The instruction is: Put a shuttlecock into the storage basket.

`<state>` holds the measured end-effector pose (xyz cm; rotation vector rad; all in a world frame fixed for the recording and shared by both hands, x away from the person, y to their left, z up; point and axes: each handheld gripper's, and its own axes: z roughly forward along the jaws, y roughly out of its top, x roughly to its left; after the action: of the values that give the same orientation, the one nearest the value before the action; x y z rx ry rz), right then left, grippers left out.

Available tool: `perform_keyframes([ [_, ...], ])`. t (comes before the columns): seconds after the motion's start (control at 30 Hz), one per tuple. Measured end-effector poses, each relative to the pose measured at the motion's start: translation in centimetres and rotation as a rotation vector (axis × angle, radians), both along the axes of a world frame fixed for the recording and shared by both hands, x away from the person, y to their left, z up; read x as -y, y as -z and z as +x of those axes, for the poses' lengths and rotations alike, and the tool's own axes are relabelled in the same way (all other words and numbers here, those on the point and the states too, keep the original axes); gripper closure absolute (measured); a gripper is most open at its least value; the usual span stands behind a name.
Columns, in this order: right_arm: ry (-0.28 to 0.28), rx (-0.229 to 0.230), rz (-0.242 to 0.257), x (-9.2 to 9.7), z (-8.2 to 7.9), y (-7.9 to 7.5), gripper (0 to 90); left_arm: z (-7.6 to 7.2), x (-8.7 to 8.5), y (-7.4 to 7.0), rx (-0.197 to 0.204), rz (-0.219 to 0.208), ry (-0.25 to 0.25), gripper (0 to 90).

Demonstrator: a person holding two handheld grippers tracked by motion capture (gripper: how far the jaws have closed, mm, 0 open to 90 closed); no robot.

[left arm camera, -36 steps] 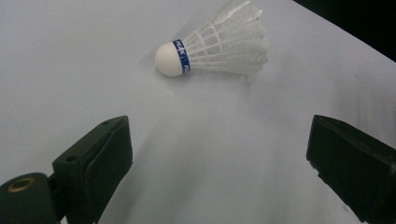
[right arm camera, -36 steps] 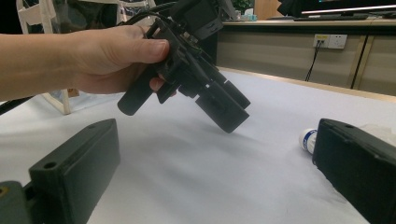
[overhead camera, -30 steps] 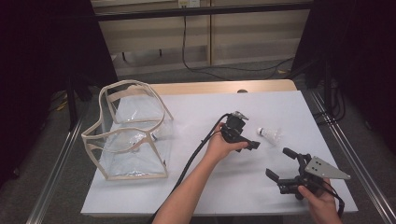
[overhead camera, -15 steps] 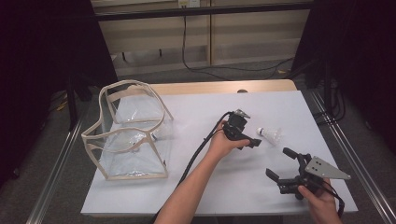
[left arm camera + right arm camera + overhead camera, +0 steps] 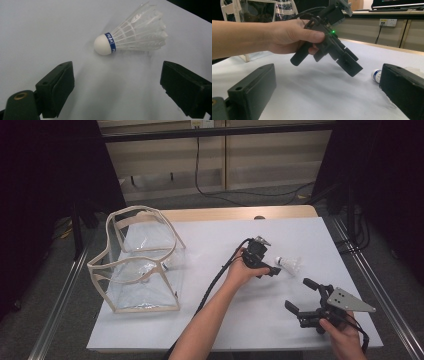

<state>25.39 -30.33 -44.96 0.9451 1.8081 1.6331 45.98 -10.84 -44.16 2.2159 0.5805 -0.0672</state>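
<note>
At the left of the desk (image 5: 210, 330) stands a clear bag (image 5: 140, 265) with tan edging, open at the top and well apart from the work.

My left tool (image 5: 117, 82) sits near the middle of the desk, angled down toward the shuttlecock (image 5: 132, 37). Its jaws have just been closing a little but remain released and wide, with nothing pressed between them; the shuttlecock lies just ahead of the tips, not yet between them.

The shuttlecock rests on its side on the white desk surface, right of centre, round cork nose toward my left tool, feather skirt pointing away. A blue band circles the base of the nose.

Handling judgement: the item is very light and will roll or skid under a slight push. The feather skirt is thin and likely to crush or bend under jaw pressure. The nose is the firm part; I judge the band and nose the correct place to take hold, using light closure.

My right tool (image 5: 312, 302) hangs at the near right corner, released and empty, its jaws facing the left tool.
</note>
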Motion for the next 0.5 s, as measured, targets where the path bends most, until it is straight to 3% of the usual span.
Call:
perform_keyframes([
  [0.13, -0.001, 0.001, 0.001, 0.0, 0.0, 0.0, 0.6, 0.2, 0.6, 0.0, 0.012, 0.011, 0.016, 15.1],
  [0.5, 0.0, -0.001, 0.002, 0.1, 0.0, 0.0, 0.6, 0.3, 1.3, 0.0, 0.004, -0.008, 0.023, 16.2],
])
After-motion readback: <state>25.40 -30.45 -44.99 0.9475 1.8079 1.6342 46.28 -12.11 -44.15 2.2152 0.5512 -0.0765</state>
